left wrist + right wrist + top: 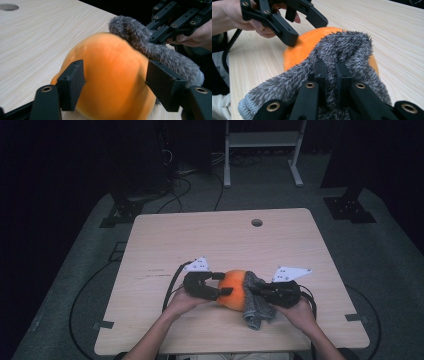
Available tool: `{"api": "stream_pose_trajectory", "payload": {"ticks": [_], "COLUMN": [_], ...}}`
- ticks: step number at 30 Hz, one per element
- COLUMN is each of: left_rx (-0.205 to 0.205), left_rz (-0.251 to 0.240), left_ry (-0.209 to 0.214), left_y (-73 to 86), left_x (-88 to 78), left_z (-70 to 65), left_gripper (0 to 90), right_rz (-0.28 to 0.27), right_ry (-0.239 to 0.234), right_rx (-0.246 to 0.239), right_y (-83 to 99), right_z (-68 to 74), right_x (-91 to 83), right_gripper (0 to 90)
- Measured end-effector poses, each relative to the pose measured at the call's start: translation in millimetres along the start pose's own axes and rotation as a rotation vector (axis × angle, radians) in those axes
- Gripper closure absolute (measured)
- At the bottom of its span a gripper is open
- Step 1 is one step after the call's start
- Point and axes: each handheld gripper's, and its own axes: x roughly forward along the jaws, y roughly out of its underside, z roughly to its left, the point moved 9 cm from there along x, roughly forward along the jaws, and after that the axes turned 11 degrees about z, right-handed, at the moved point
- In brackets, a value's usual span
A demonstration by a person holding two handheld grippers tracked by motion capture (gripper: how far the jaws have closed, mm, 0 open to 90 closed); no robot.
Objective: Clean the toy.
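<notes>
Orange ball (233,289) sat near table (165,245) centre-front, between both grippers, w/ grey fuzzy sock (257,302) draped over its right side.

Key relation: ball lay straight ahead of left gripper (221,283), inside its jaw gap; sock lay on ball's far side from left, i.e. right gripper's (256,292) side. Left hand nearer to ball, right hand nearer to sock. Sock's long axis ran roughly front-to-back across ball's right flank, loose end hanging toward table's near edge.

Left gripper view: ball (112,80) filled gap between the two pads; left pad looked at or just off the surface, right pad beside ball w/ sock (155,53) fur brushing it. Couldn't confirm pads pressing, so I read jaws as spread around ball, not clamped. Ball blurred there.

Right gripper view: jaws clenched tight on a pinch of sock (342,57), fabric bunched between pads, ball (302,47) beyond and partly covered. Left gripper (308,31) visible on ball's far side.

Judgement: next move prob. turns on left steadying ball while right drags sock along its axis, either over ball or off it. Can't tell which. Risk: ball rolls if left isn't seated.
</notes>
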Motion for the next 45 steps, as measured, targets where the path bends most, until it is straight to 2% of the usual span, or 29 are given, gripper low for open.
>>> {"api": "stream_pose_trajectory", "payload": {"ticks": [3,7,9,11,13,16,17,18,20,22,23,24,26,27,28,31,33,35,38,39,42,43,45], "left_rx": [-0.017,-0.005,-0.015,-0.031,-0.036,0.006,0.005,-0.007,-0.024,-0.058,-0.072,-0.06,-0.014,-0.008,-0.008,-0.039,-0.053,-0.072,-0.072,-0.068,-0.055,-0.065,-0.076], "left_rz": [-0.006,-0.015,-0.024,-0.036,-0.032,-0.018,-0.023,-0.028,0.004,0.012,0.02,0.021,0.009,0.005,0.002,-0.013,-0.015,-0.018,-0.025,-0.023,-0.012,-0.012,-0.016], "left_ry": [0.023,-0.006,-0.015,-0.01,-0.004,-0.008,-0.008,-0.008,-0.015,0.022,0.042,0.043,0.01,0.001,-0.01,-0.009,-0.006,0.003,0.003,-0.001,-0.025,-0.014,-0.004], "left_y": [2.3,1.4,-2.3,-5.5,-6.6,-4.3,-3.7,-3.7,-0.2,2.1,3.3,3.5,1.1,0.0,-1.1,-2.5,-2.8,-4.6,-11.4,-12.6,-13.1,-10.8,-8.0], "left_x": [2.9,2.9,1.0,-0.2,1.4,2.0,1.1,0.9,3.9,8.7,12.5,13.4,10.7,9.4,7.9,4.0,2.9,3.2,5.6,6.0,7.2,7.0,6.7], "left_z": [1.9,-0.1,-2.5,-3.3,-5.1,-6.4,-5.7,-5.0,-0.5,0.4,-0.2,-0.8,-2.9,-3.6,-4.0,-2.6,-1.1,-0.4,-3.6,-4.3,-4.7,-3.7,-2.0], "left_gripper": [29.5,52.6,56.4,58.5,58.8,56.4,51.0,42.0,29.7,25.0,25.1,29.3,42.2,49.0,51.5,55.0,55.2,55.4,55.9,56.1,56.4,56.5,56.5], "right_rz": [0.004,0.01,0.003,-0.022,-0.029,-0.007,-0.002,0.003,0.011,0.013,0.015,0.018,0.02,0.016,0.011,-0.007,-0.039,-0.068,-0.06,-0.046,-0.017,-0.014,-0.001], "right_ry": [0.004,0.021,0.033,0.026,0.026,0.044,0.042,0.045,0.059,0.061,0.064,0.065,0.07,0.074,0.075,0.093,0.089,0.063,0.039,0.022,0.04,0.042,0.07], "right_rx": [0.016,0.021,0.018,0.01,-0.019,-0.046,-0.035,-0.026,-0.019,-0.005,-0.002,0.0,-0.001,0.0,0.001,-0.017,-0.019,-0.018,-0.049,-0.059,-0.085,-0.082,-0.106], "right_y": [3.1,4.1,2.0,-3.9,-8.7,-6.3,-3.5,-0.9,3.0,5.3,6.1,6.9,7.2,6.7,6.1,3.5,0.5,-3.9,-9.1,-11.7,-12.3,-10.9,-5.7], "right_z": [-5.0,-8.4,-7.4,-0.8,8.2,12.3,9.1,5.8,-0.4,-5.4,-6.3,-7.2,-7.2,-7.1,-6.4,-1.7,2.5,9.8,21.7,26.9,28.0,27.3,24.8], "right_x": [-1.8,-2.7,-6.0,-12.0,-13.6,-8.0,-6.9,-6.7,-7.3,-9.0,-9.2,-9.5,-10.6,-12.9,-15.1,-28.0,-37.5,-42.0,-33.2,-23.5,-5.1,-2.1,-1.3], "right_gripper": [81.7,81.7,81.7,81.8,81.7,81.8,81.8,81.8,81.8,81.8,81.8,81.8,81.7,81.7,81.7,81.8,81.8,81.9,81.8,81.8,81.9,81.9,82.0]}}
